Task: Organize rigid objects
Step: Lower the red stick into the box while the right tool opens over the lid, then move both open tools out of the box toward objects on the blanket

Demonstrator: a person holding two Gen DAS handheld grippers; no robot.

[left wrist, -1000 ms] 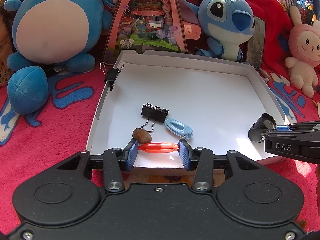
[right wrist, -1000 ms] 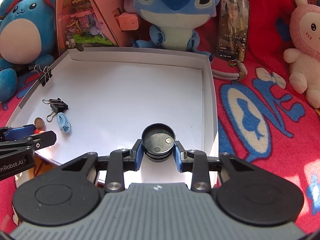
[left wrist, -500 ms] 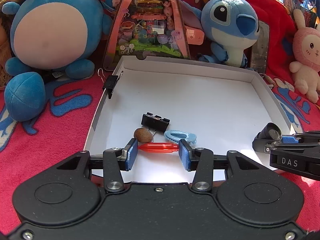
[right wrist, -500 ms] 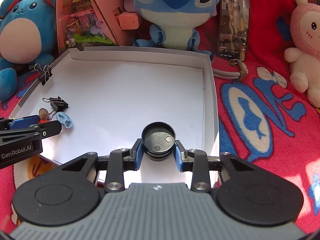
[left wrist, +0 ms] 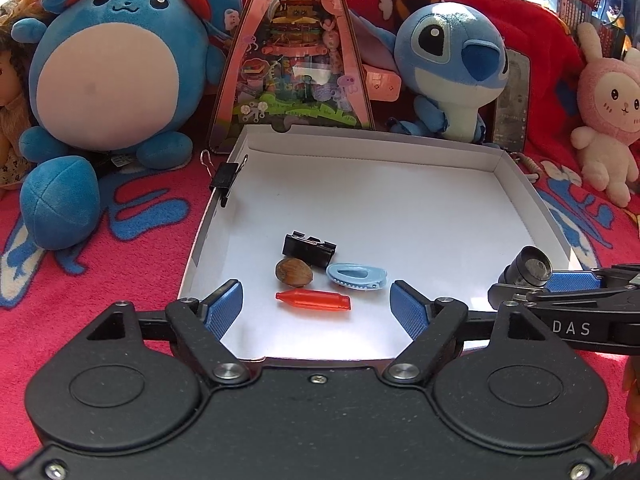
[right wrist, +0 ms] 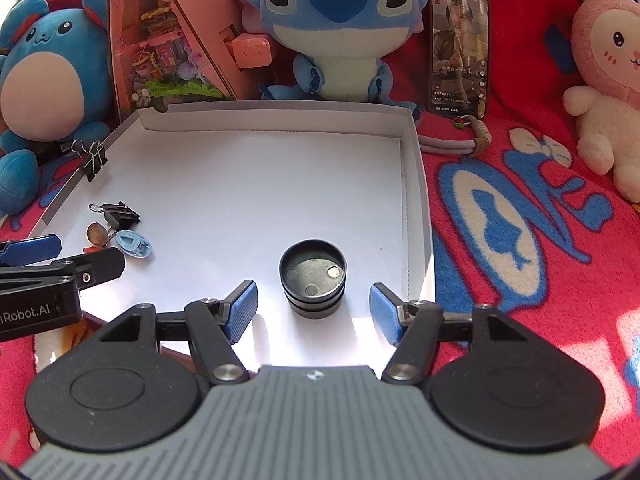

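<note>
A white shallow box (left wrist: pixel 516 184) (right wrist: pixel 412 184) lies on the red blanket. In it near the left front lie a red plastic piece (left wrist: pixel 313 301), a brown nut (left wrist: pixel 293 272) (right wrist: pixel 97 233), a black binder clip (left wrist: pixel 309 249) (right wrist: pixel 120 215) and a light blue clip (left wrist: pixel 357 276) (right wrist: pixel 133 243). My left gripper (left wrist: pixel 316 309) is open, its pads either side of the red piece. A black round cap (right wrist: pixel 313 277) (left wrist: pixel 528 266) stands near the box's right front. My right gripper (right wrist: pixel 313 311) is open around it, not touching.
Another binder clip (left wrist: pixel 225 178) (right wrist: pixel 94 160) grips the box's left wall. Plush toys stand behind: a blue round one (left wrist: pixel 108 80), a Stitch (right wrist: pixel 336 28), a pink rabbit (right wrist: pixel 608 80). A pink toy box (left wrist: pixel 296 52) and a phone (right wrist: pixel 460 48) lean at the back.
Both grippers opened. The left let go of the red piece, which now lies in the box. The right let go of the black cap, which now stands in the box.
</note>
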